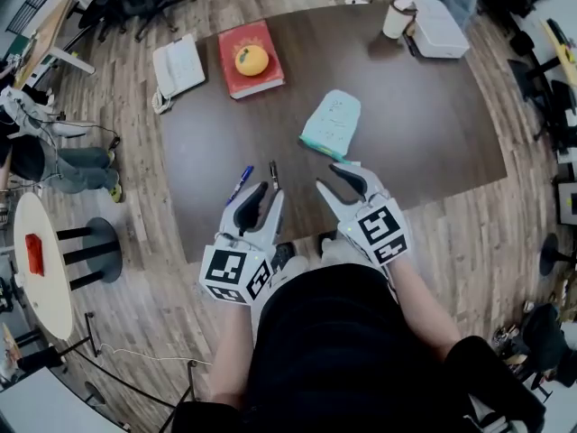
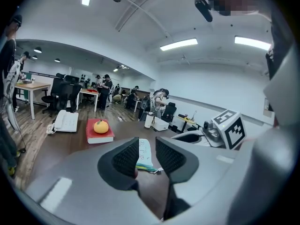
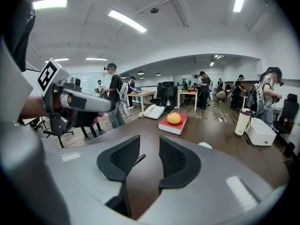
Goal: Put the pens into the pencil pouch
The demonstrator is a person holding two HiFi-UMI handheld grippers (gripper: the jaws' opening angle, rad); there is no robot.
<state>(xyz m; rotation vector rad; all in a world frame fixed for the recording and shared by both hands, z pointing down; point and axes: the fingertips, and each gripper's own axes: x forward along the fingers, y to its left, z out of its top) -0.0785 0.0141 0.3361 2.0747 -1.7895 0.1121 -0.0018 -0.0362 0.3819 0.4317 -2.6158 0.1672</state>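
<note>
Since both pens lie loose on the table, the task looks to be at its very first step: reaching for a pen. The blue pen [image 1: 240, 185] and the black pen [image 1: 274, 175] lie close together near the table's near edge, left of its middle, neither touching the other. The mint-green pencil pouch [image 1: 332, 123] lies flat around the middle of the table [image 1: 433, 115], apart from both pens, with one short end turned toward the near edge. Whether that end is unzipped cannot be told.

The left gripper [image 1: 270, 191] hovers at the near edge just beside the black pen, its jaws a narrow gap apart with nothing between them. The right gripper [image 1: 326, 177] hangs to its right, just short of the pouch's near end, jaws likewise narrowly parted and empty; its own view looks across the table at the black pen.

The next move likely calls for lowering one gripper over a pen, jaws astride the barrel, while the other steadies or opens the pouch mouth.

Farther off, by the far-left corner, sit a red book [image 1: 243, 79] with an orange [image 1: 251, 59] on it, and a desk phone [image 1: 178, 66].
</note>
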